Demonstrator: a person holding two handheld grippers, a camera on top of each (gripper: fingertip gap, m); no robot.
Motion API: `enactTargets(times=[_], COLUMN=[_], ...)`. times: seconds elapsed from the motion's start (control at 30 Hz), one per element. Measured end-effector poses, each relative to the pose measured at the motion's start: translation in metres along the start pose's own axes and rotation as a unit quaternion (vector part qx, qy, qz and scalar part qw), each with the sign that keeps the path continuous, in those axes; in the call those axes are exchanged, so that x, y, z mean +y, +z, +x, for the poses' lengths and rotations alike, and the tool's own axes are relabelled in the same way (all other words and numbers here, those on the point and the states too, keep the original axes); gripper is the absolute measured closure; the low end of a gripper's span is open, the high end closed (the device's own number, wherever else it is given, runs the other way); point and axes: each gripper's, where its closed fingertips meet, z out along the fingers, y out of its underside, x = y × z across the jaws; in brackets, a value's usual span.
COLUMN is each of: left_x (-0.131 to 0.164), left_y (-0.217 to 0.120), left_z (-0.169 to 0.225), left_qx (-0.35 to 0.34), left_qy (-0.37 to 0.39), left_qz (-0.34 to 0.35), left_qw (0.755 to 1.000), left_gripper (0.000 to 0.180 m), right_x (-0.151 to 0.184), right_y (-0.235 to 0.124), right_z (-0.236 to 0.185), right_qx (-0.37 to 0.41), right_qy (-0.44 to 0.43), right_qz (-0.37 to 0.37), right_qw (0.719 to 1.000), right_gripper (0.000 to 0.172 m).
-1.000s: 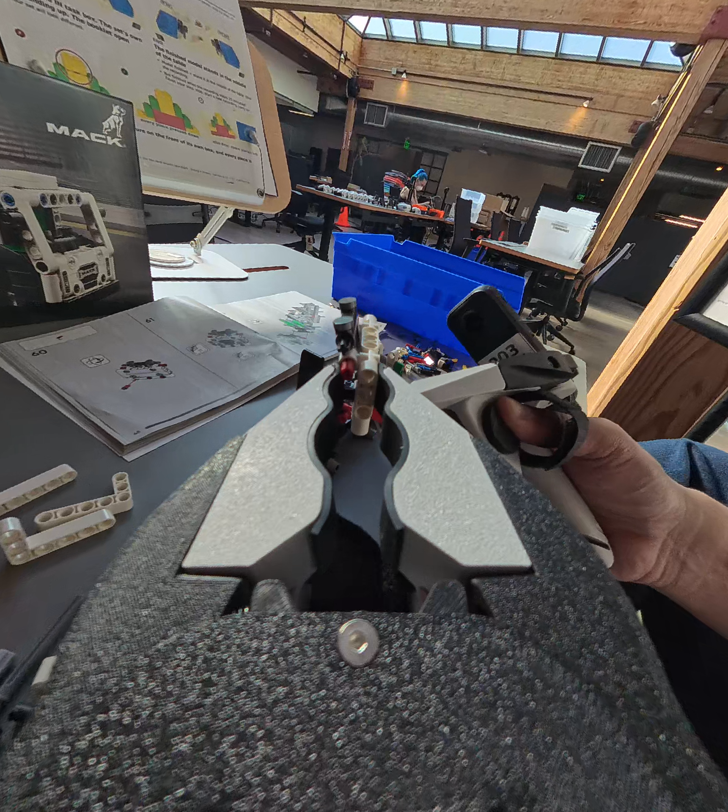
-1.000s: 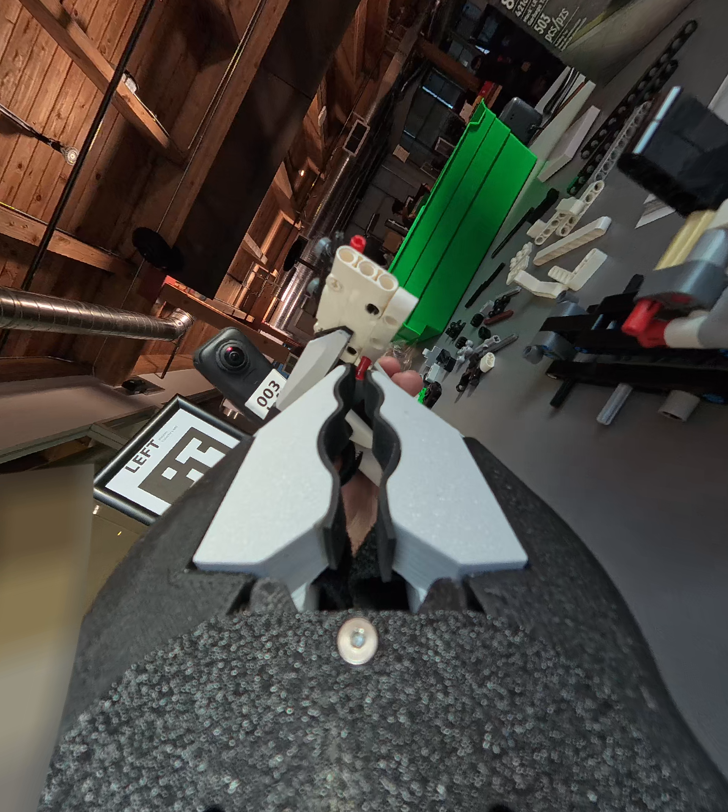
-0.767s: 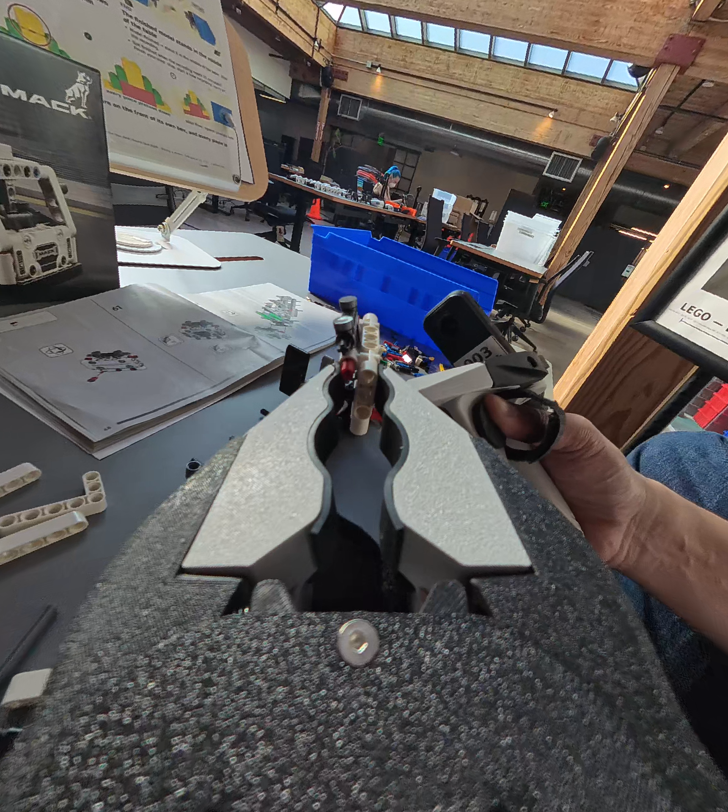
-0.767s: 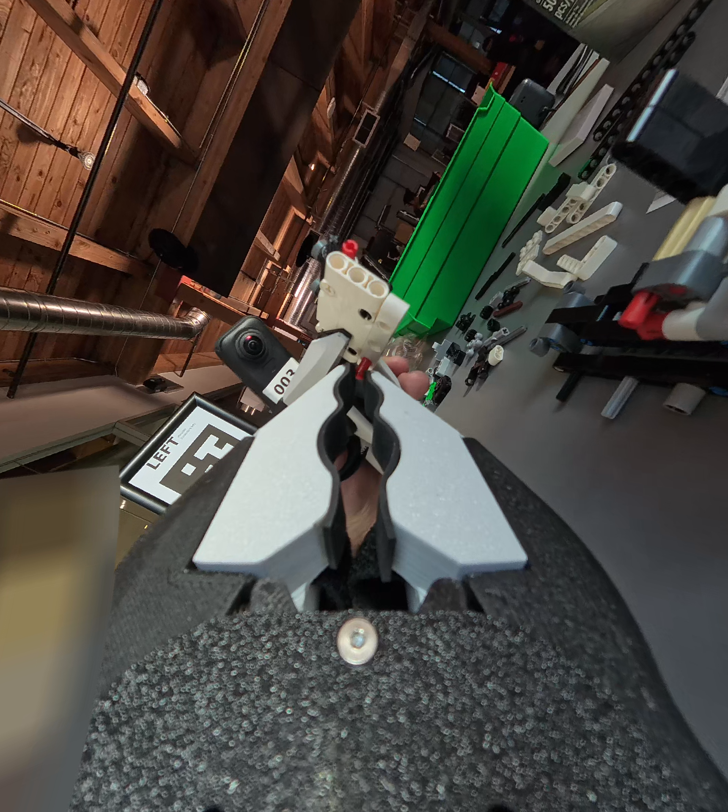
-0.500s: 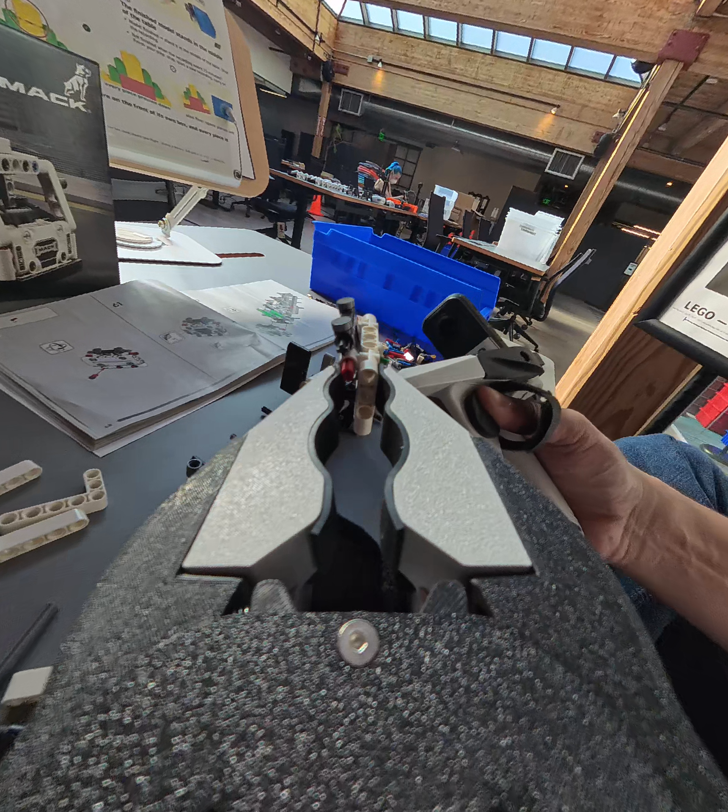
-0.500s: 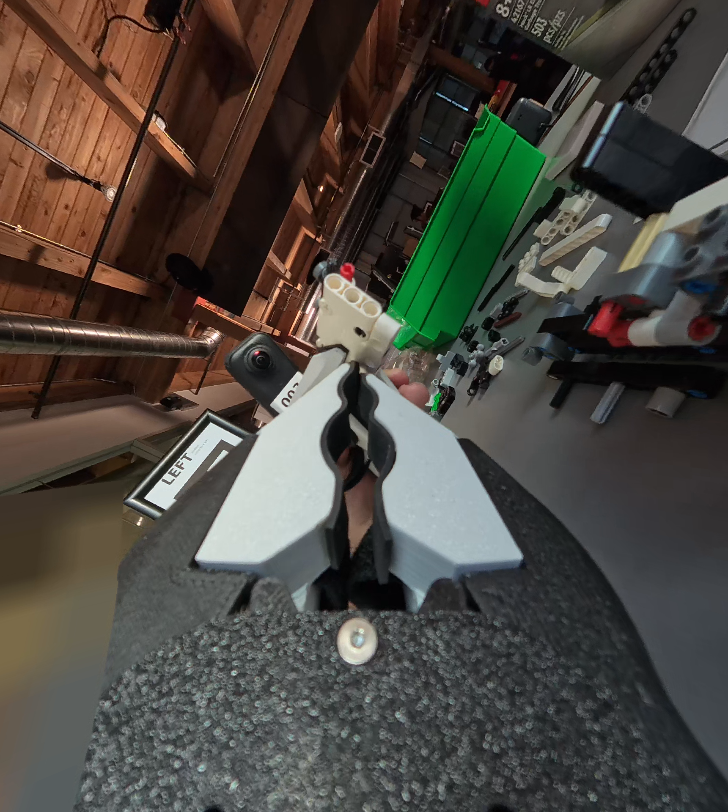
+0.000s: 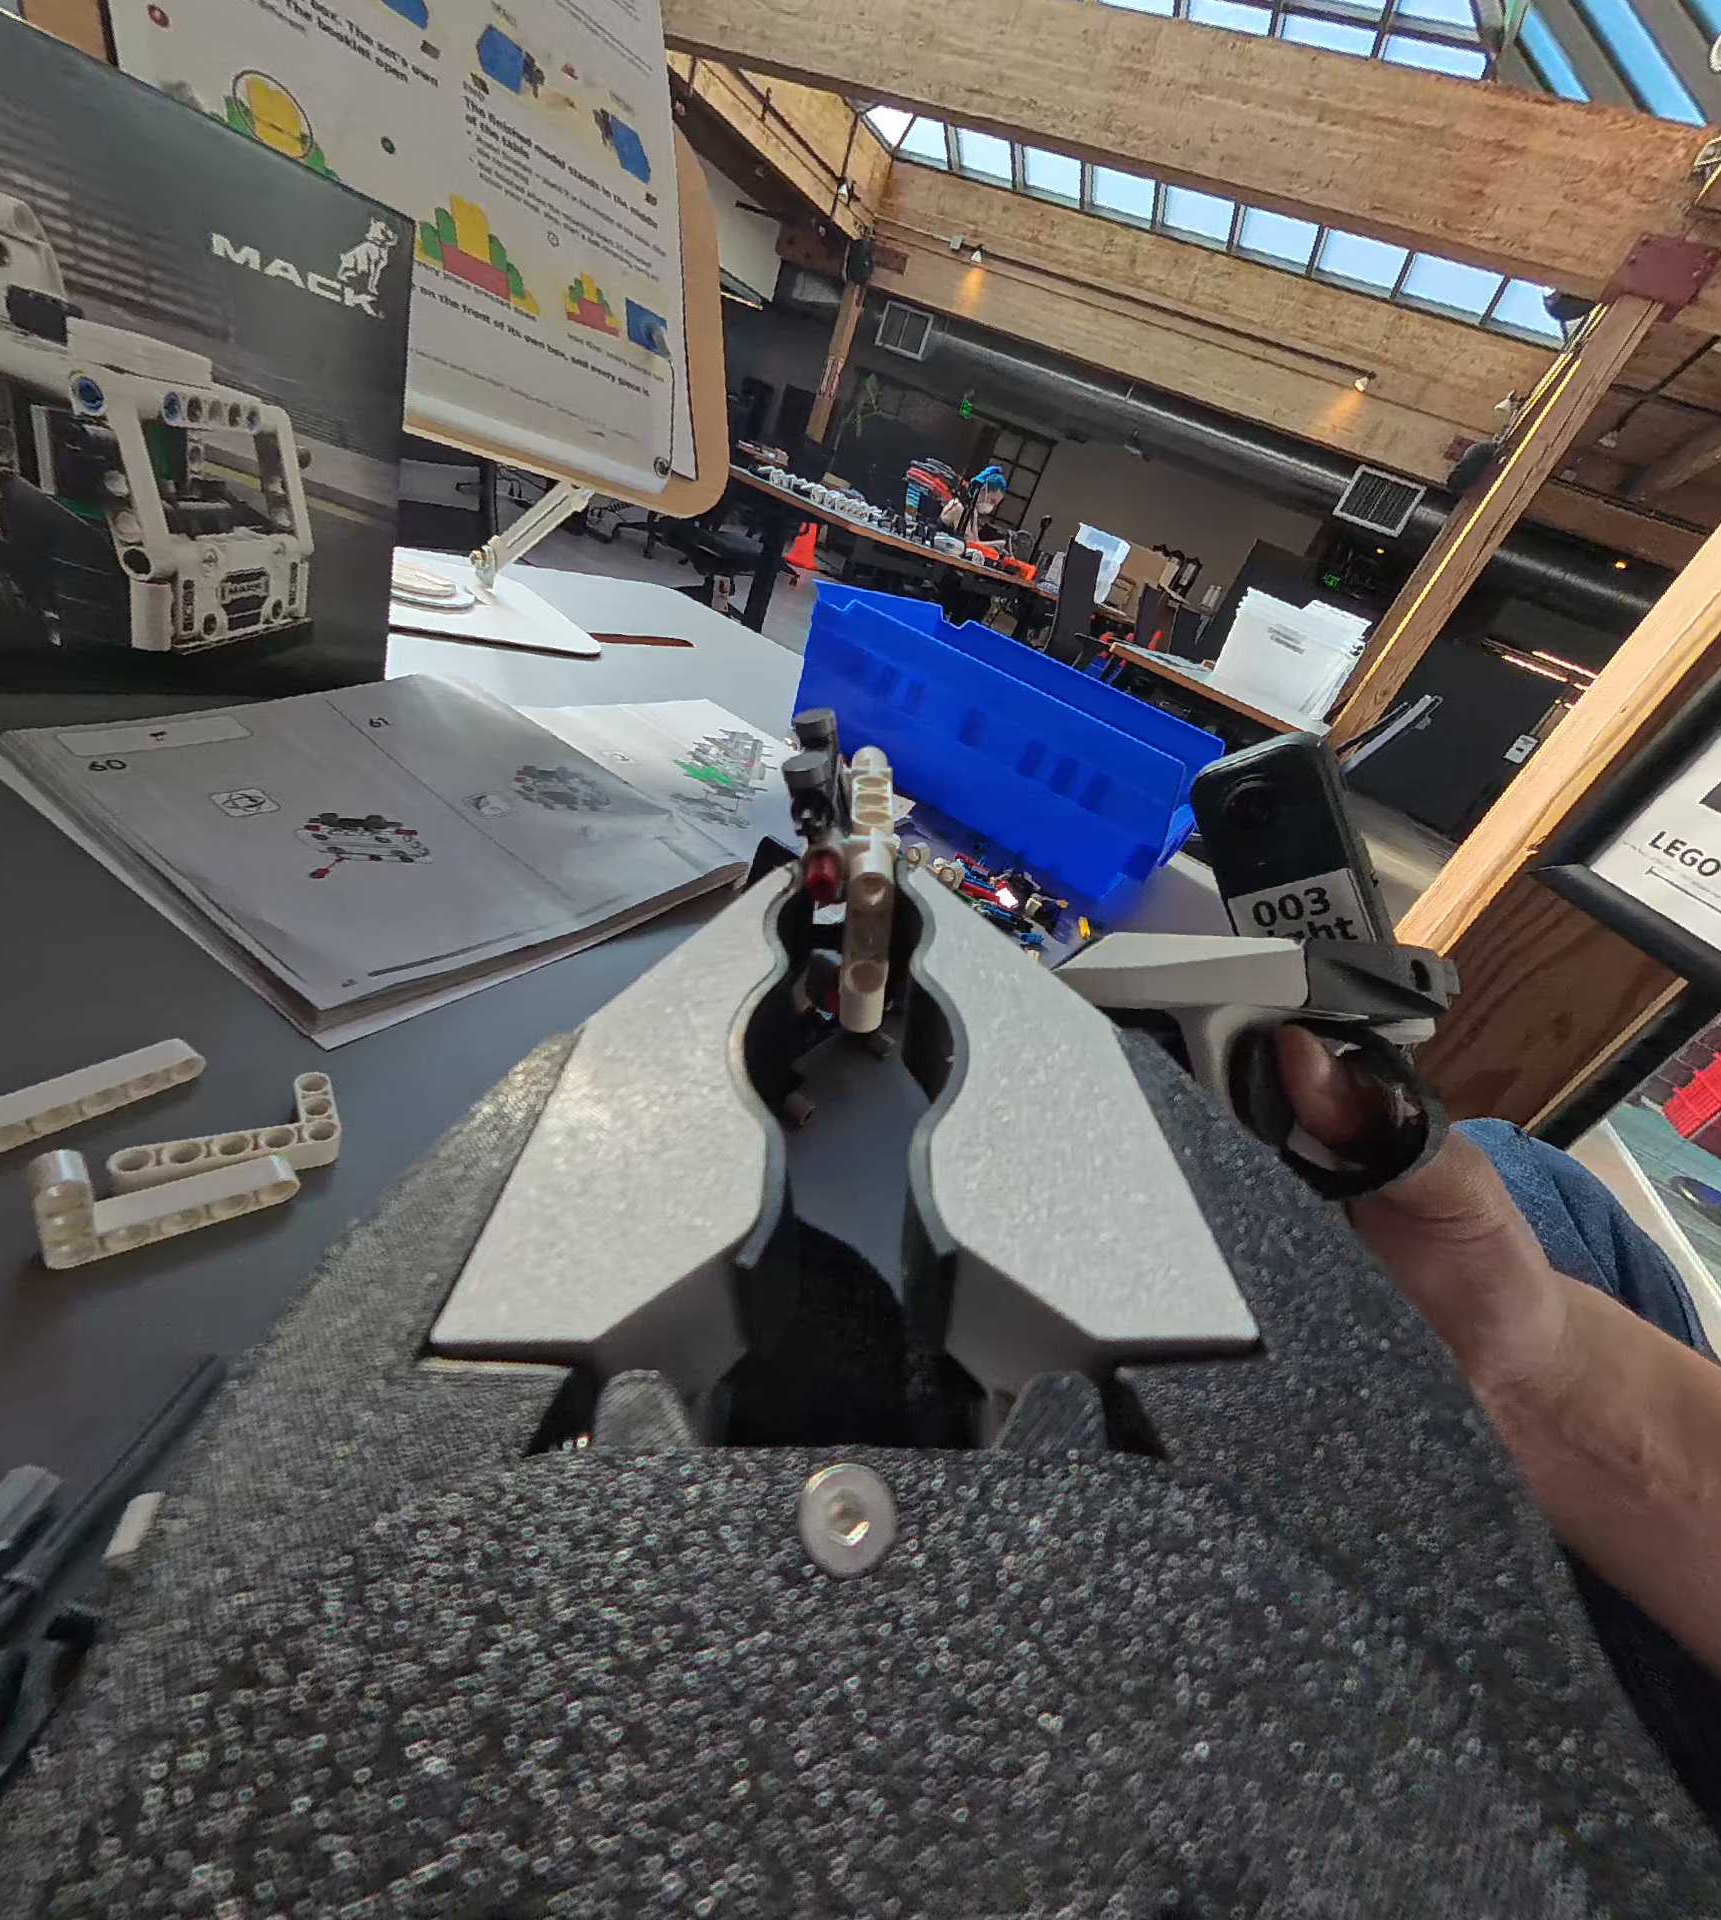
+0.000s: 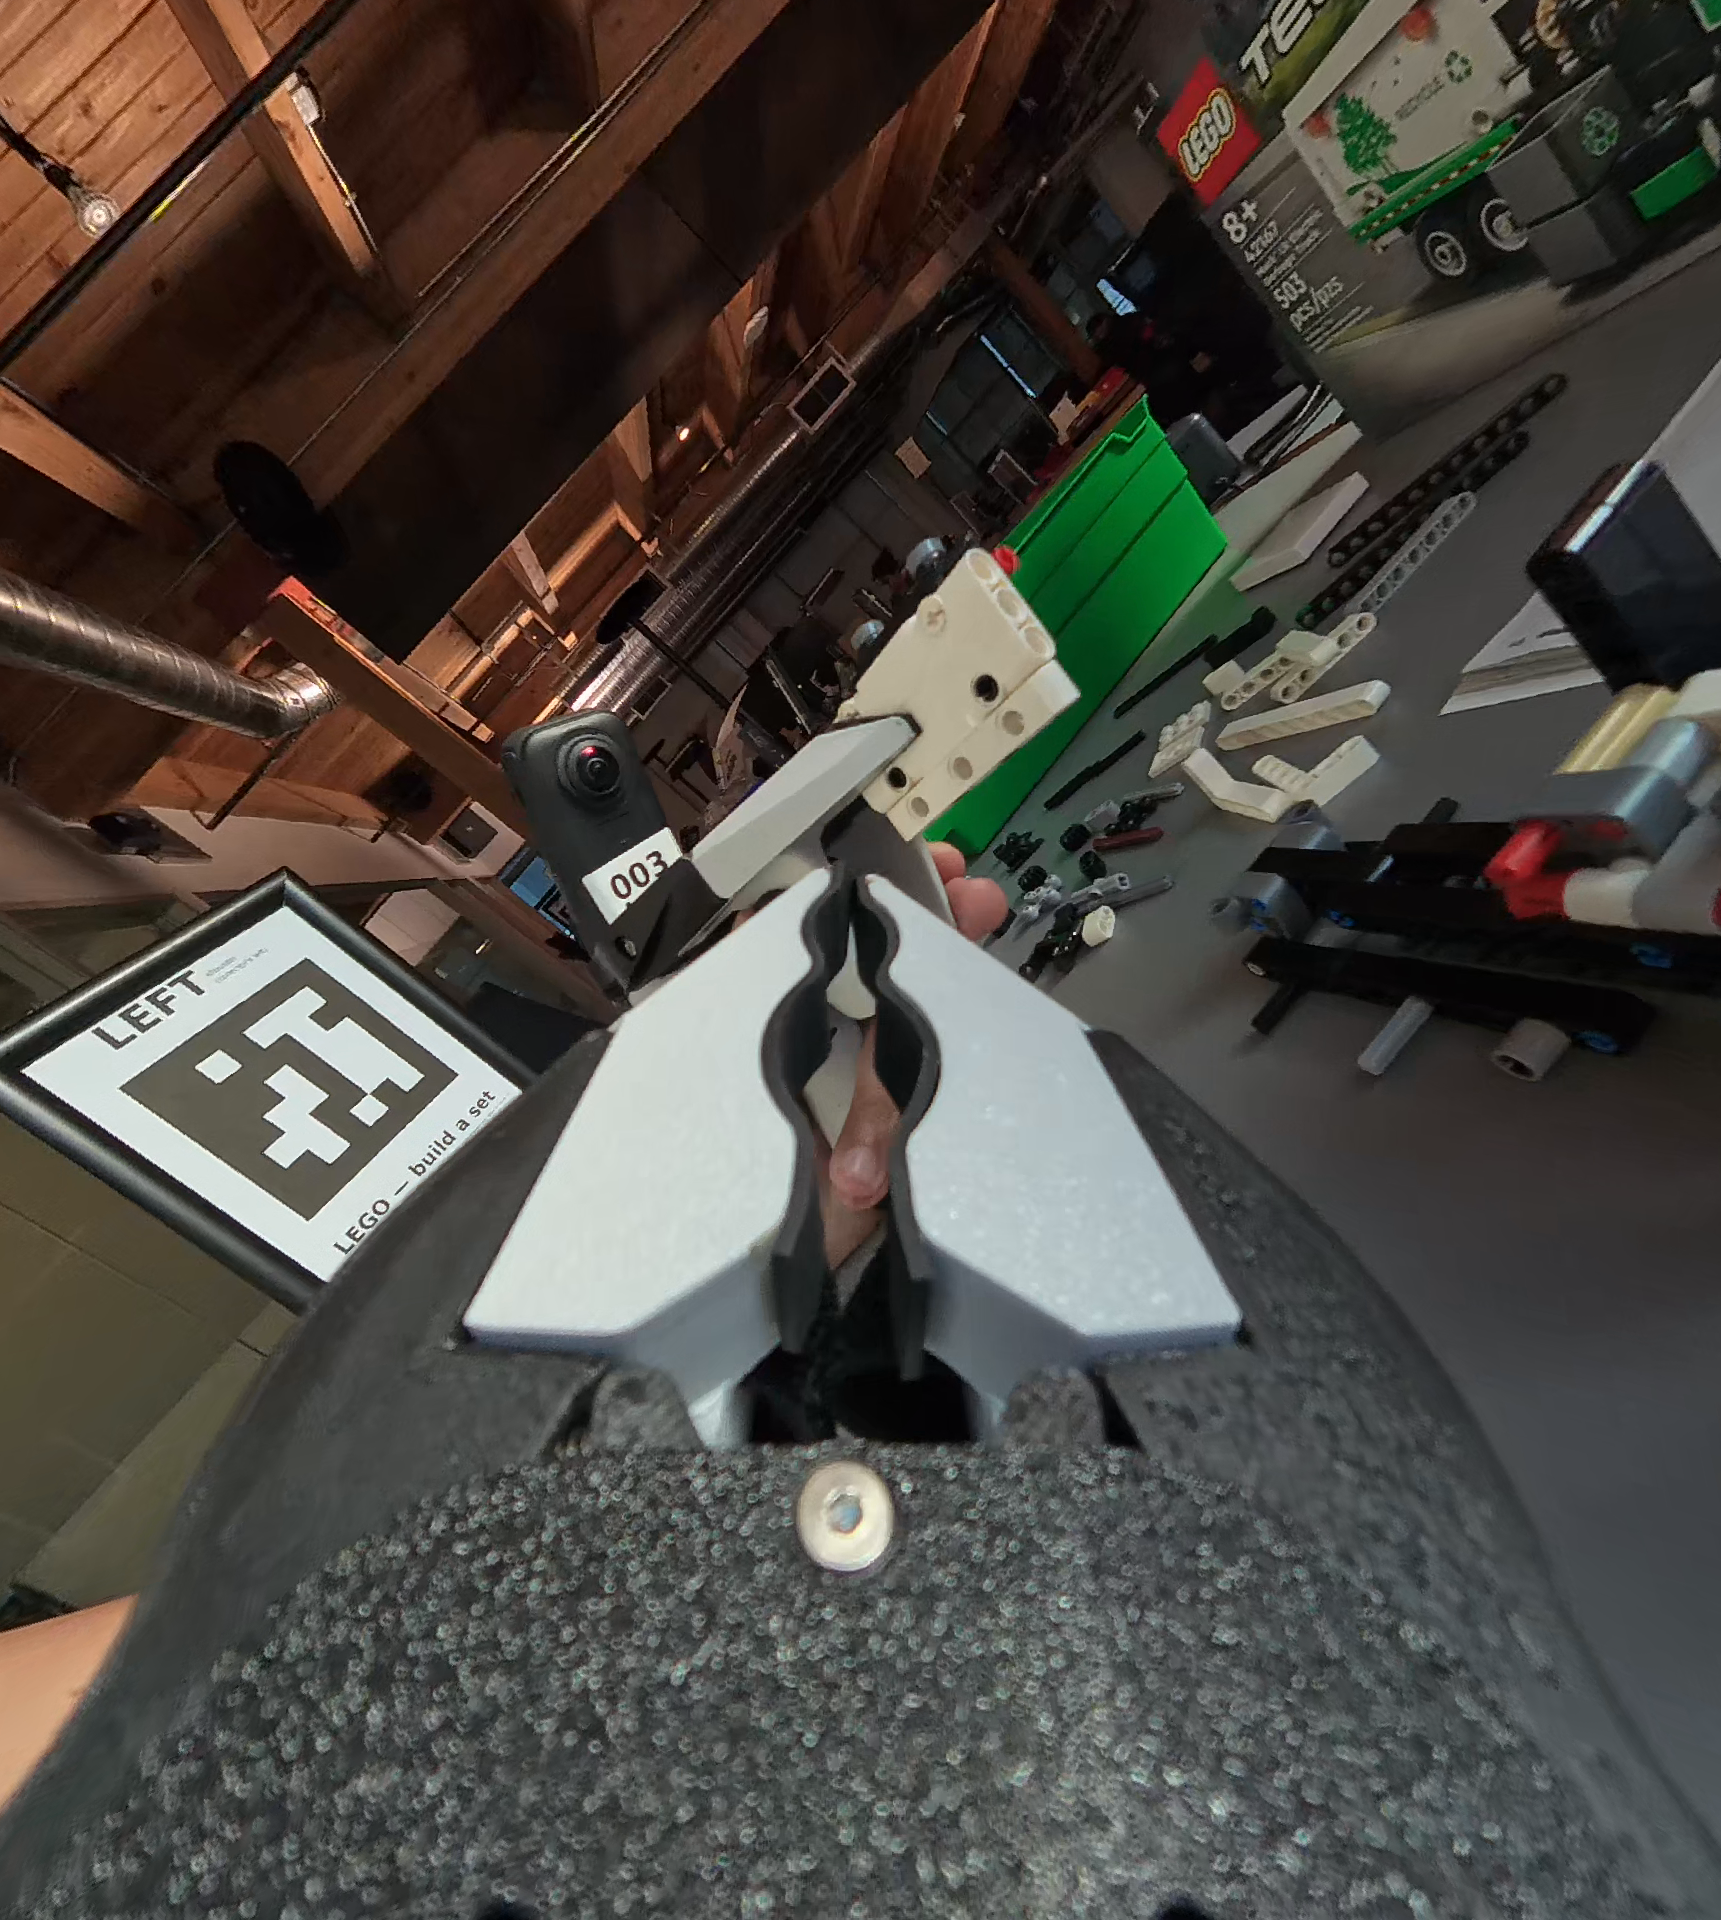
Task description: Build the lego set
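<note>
My left tongs [image 7: 854, 883] clamp a small white brick assembly [image 7: 864, 862], held above the bench [image 7: 56, 935].
My right tongs [image 8: 851, 894], just beside it, are closed and bare; loose white beams [image 7: 160, 1164] lie left.

The left tongs [image 7: 851, 883] have matt, grainy grey plastic fingers [image 7: 648, 1122] lined with smooth black rubbery pads, set in a rough speckled dark foam body [image 7: 835, 1714] with a shiny metal screw [image 7: 845, 1519], and they clamp a small smooth cream-and-black plastic brick assembly [image 7: 861, 883]. Lower left in the frame, matt white plastic holed beams [image 7: 181, 1174] lie on the smooth dark grey matt counter [image 7: 56, 935] beside an open paper instruction booklet [image 7: 368, 842], with a glossy blue plastic bin [image 7: 991, 748] at centre. Rough bare wooden beams [image 8: 316, 156] and a ribbed dull-metal duct [image 8: 108, 644] fill the upper left of the right wrist view.
</note>
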Motion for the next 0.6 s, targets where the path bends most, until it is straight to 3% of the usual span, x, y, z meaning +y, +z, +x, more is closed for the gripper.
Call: enactTargets(times=[0.2,0.4,0.6], left_x=[0.004,0.005,0.002], left_y=[0.002,0.003,0.0], left_z=[0.005,0.009,0.007], left_qx=[0.012,0.021,0.03], left_qy=[0.001,0.008,-0.013], left_qz=[-0.012,-0.017,-0.008], left_qw=[1.0,1.0,0.999], left_gripper=[0.169,0.17,0.17], right_x=[-0.005,-0.011,-0.009], right_y=[-0.006,-0.011,-0.015], right_z=[-0.004,-0.019,-0.024], right_qx=[-0.006,-0.003,-0.011], right_qy=[-0.004,-0.107,-0.125], right_qz=[0.023,0.051,0.041], right_qw=[1.0,0.993,0.991], right_gripper=[0.172,0.165,0.172])
